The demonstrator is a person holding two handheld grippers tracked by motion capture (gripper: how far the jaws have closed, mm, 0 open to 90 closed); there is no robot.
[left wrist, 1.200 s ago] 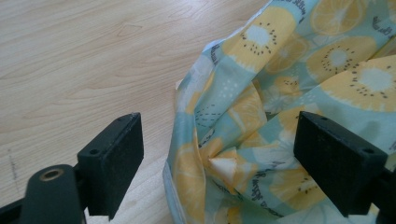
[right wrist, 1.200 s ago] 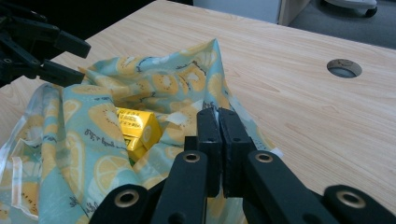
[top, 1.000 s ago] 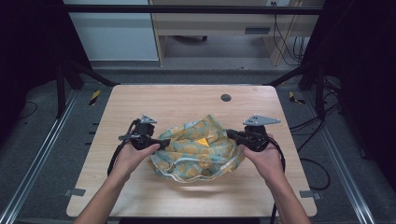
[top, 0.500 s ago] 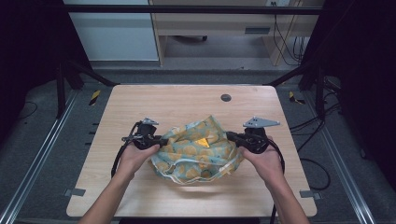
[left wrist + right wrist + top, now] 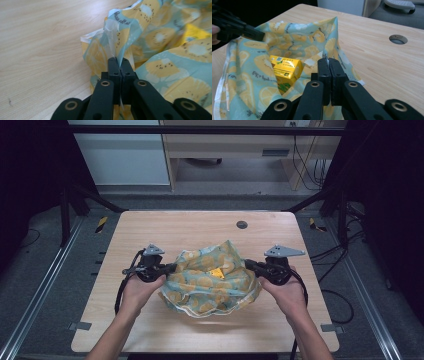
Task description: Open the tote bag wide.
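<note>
At the centre of the frame, my left gripper (image 5: 167, 268) and right gripper (image 5: 251, 265) each clamp an edge of the fruit-print cloth (image 5: 210, 280) (a yellow carton (image 5: 284, 71) lies inside) on the wooden table (image 5: 200, 227).

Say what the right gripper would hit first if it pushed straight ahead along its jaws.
The right gripper is already shut on the bag's rim. Straight ahead, it would probably push that fruit-print fabric inward first, then meet the yellow carton inside, slightly left of its line. Depth is uncertain. The left gripper lies farther off.
</note>
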